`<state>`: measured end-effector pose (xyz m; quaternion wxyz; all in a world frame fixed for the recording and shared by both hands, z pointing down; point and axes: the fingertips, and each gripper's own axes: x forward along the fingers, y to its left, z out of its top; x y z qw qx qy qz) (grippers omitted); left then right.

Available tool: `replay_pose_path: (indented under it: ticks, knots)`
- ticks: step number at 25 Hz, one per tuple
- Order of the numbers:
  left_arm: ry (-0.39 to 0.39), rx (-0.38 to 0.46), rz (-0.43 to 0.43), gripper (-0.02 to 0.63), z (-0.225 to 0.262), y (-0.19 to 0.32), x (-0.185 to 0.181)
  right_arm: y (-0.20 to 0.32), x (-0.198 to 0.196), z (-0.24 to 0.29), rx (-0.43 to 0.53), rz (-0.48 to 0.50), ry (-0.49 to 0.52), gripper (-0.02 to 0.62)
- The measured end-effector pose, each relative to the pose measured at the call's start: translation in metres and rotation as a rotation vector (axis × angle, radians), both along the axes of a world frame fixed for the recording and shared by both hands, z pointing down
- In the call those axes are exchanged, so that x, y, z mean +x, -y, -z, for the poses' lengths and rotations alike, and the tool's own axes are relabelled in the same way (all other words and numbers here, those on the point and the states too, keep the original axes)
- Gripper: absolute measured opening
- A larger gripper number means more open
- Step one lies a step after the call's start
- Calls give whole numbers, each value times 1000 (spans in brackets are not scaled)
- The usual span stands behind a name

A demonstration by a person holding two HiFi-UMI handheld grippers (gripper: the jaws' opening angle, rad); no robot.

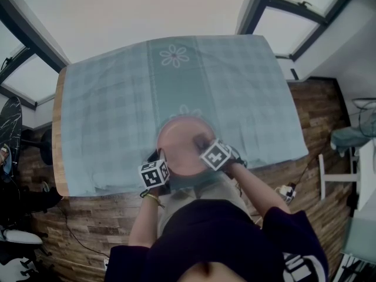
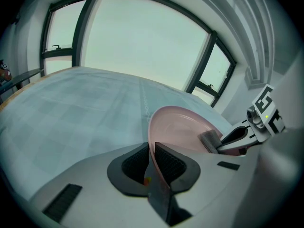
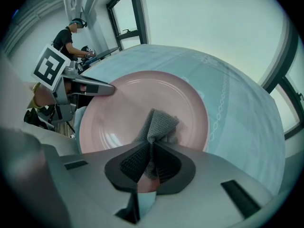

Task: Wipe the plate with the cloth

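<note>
A pink plate (image 1: pixel 182 135) sits near the table's front edge, tilted up on its near-left side. My left gripper (image 2: pixel 152 148) is shut on the plate's (image 2: pixel 185 125) rim, which runs edge-on between the pads. My right gripper (image 3: pixel 151 156) is shut on a folded grey cloth (image 3: pixel 159 123). The cloth's free end rests on the inner face of the plate (image 3: pixel 118 108), right of its centre. In the head view the left gripper (image 1: pixel 160 162) is at the plate's near-left rim and the right gripper (image 1: pixel 204 144) is over its near-right part. The cloth (image 2: pixel 210 140) also shows from the left gripper view.
A blue-grey checked tablecloth (image 1: pixel 111 98) covers the wooden table (image 1: pixel 57 134), which stretches far and wide beyond the plate. Wooden floor and a white stand (image 1: pixel 338 175) lie to the right. A person (image 3: pixel 71 32) stands in the background by the windows.
</note>
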<state>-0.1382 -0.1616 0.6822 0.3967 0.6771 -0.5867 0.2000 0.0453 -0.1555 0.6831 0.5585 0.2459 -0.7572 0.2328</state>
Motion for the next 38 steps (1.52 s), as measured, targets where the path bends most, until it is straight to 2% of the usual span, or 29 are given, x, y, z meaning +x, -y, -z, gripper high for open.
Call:
replay_pose_path:
  ticks: [9, 12, 19, 22, 25, 29, 33, 38]
  knots:
    - [2, 2, -1, 49, 0, 0, 0, -35, -10, -3, -65, 3, 13, 32]
    - [1, 2, -1, 49, 0, 0, -1, -44, -21, -3, -81, 4, 48, 32]
    - [-1, 2, 0, 49, 0, 0, 0, -47, -33, -1, -40, 7, 59, 32]
    - [-4, 0, 0, 49, 0, -1, 0, -52, -37, 1, -51, -10, 76, 32]
    - [-4, 6, -2, 49, 0, -1, 0, -56, -44, 6, -59, -68, 147, 32]
    - [1, 36, -7, 51, 4, -2, 0, -51, -52, 28, -5, -184, 285, 32]
    - [22, 71, -3, 66, 8, -6, -1, -44, -35, 41, 98, -256, 301, 32]
    - [11, 93, 27, 104, 16, -20, -3, -54, -29, 58, 135, -344, 349, 32]
